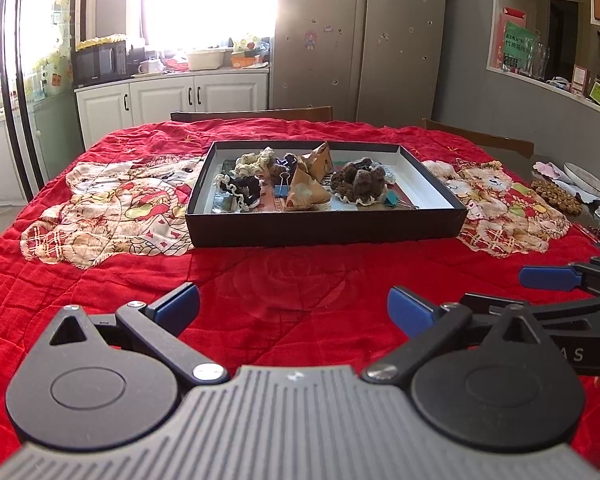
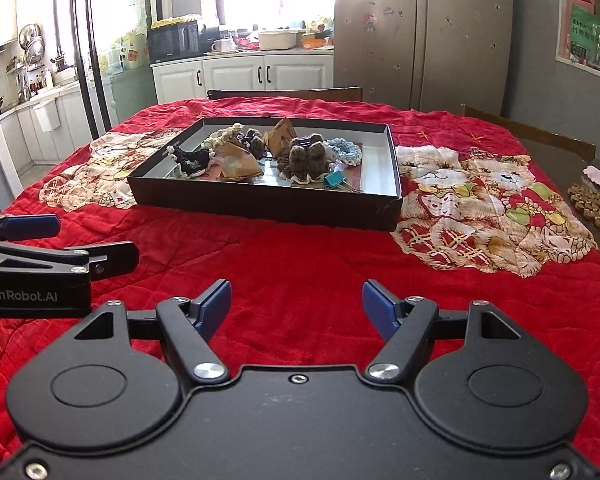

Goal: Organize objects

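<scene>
A shallow black box (image 1: 324, 228) (image 2: 260, 204) with a white inside sits mid-table on the red quilt. In it lie brown crocheted pieces (image 1: 360, 180) (image 2: 306, 156), a black crocheted piece (image 1: 246, 188) (image 2: 192, 160), brown paper pouches (image 1: 306, 192) (image 2: 240, 162), a blue binder clip (image 1: 282, 190) and a teal binder clip (image 1: 392, 200) (image 2: 334, 179). My left gripper (image 1: 294, 308) hovers open over bare quilt in front of the box, nothing between its blue pads. My right gripper (image 2: 296, 302) is likewise open and empty, just right of the left one. Each gripper shows at the edge of the other's view.
The red quilt (image 1: 100, 280) with bear prints covers the table. A wooden bead mat (image 1: 556, 196) (image 2: 592, 204) and a plate (image 1: 588, 180) lie at the right edge. Chair backs (image 1: 252, 114) stand behind the table. Cabinets and a fridge are beyond.
</scene>
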`<action>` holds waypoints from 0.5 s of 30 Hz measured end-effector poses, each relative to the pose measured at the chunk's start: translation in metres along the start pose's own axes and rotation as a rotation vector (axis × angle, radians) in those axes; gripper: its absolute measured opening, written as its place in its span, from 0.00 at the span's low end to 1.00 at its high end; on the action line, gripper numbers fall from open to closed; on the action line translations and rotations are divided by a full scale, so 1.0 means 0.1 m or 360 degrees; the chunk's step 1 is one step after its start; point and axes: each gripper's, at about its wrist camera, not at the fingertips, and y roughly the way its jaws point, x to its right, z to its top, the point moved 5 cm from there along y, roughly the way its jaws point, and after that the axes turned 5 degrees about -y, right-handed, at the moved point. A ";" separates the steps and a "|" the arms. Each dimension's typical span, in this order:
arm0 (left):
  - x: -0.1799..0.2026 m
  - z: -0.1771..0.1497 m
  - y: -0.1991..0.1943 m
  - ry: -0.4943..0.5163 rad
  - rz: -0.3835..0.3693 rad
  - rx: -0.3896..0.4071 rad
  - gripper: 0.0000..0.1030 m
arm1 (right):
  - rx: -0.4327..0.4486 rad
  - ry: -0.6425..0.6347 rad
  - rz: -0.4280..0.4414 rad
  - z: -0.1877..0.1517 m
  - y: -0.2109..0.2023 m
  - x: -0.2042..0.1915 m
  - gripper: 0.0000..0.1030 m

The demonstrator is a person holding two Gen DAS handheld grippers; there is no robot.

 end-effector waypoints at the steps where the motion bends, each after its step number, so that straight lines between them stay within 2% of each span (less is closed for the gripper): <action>1: 0.00 0.00 0.00 -0.0001 0.0002 0.0001 1.00 | -0.0001 0.0001 0.0002 0.00 0.00 0.00 0.69; 15: 0.04 0.00 -0.03 0.0016 -0.0045 0.0019 1.00 | -0.0002 0.0002 0.0003 0.00 0.00 0.00 0.69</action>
